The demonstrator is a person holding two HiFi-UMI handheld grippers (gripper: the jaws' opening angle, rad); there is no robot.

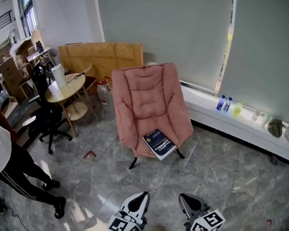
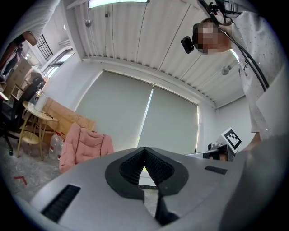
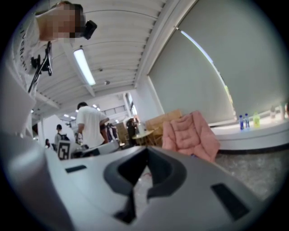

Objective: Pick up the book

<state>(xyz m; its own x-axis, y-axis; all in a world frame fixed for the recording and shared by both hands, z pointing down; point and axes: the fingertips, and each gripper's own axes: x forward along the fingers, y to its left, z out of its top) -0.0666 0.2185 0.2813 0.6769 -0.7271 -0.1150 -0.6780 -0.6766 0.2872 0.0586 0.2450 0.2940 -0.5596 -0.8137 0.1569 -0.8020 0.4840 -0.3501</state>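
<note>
Both tongs shut, gripping nothing.
The left tongs and right tongs have jaws together and touch nothing; the book lies on the pink chair, well ahead of both.

Open floor before pink chair
</note>
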